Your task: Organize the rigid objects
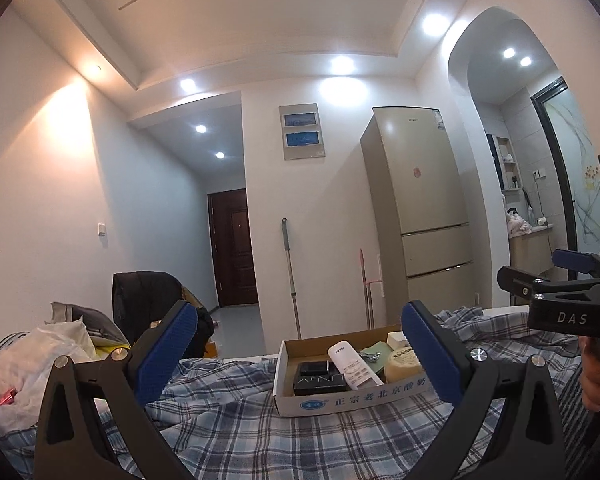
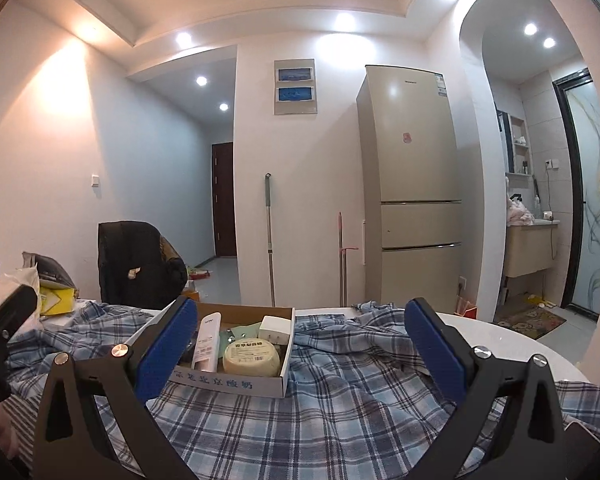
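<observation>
A shallow cardboard box (image 1: 342,399) (image 2: 236,381) sits on a blue plaid cloth (image 1: 260,440) (image 2: 340,408). It holds a white remote (image 1: 354,364) (image 2: 207,340), a round cream tin (image 1: 402,362) (image 2: 251,356), a black box (image 1: 320,382), a white block (image 2: 275,329) and a green item (image 1: 374,354). My left gripper (image 1: 298,354) is open and empty, just short of the box. My right gripper (image 2: 300,354) is open and empty, to the right of the box. The right gripper also shows at the right edge of the left wrist view (image 1: 556,280).
Plastic bags and clutter (image 1: 32,360) lie at the left. A black chair (image 2: 136,264) stands behind the table. A fridge (image 2: 412,184), a mop (image 2: 269,240) and a doorway stand farther back. The white table rim (image 2: 500,340) shows at the right.
</observation>
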A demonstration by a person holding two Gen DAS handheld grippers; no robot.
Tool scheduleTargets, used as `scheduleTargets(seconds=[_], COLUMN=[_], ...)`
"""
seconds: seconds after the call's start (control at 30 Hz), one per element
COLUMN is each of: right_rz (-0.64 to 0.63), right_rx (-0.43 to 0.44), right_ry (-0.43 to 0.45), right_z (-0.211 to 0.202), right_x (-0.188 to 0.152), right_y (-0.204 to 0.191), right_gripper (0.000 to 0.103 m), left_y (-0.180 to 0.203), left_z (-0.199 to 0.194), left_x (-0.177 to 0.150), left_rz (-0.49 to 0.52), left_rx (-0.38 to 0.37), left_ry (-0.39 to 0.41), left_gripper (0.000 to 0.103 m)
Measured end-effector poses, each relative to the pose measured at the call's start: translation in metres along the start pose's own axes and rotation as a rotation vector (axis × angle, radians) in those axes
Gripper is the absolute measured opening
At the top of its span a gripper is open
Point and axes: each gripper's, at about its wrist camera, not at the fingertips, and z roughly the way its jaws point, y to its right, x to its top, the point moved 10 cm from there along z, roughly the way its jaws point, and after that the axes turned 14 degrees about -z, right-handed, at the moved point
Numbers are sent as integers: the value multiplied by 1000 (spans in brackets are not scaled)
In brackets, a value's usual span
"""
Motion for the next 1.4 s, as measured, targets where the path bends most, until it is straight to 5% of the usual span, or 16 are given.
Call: scheduleTargets(seconds=[0.73,1.4], right_rz=[-1,-7], right_rx=[-18,-13], right_ry=[-4,-23], right_z=[-2,-1], right_x=[-1,-2], right_y=[4,7], right_gripper=[103,103], left_y=[-13,-20], left_z=[12,12], left_x=[-7,-4], left_rz=[-40,-53], left_rx=[39,65], left_ry=[-77,-56], left_gripper=[103,103])
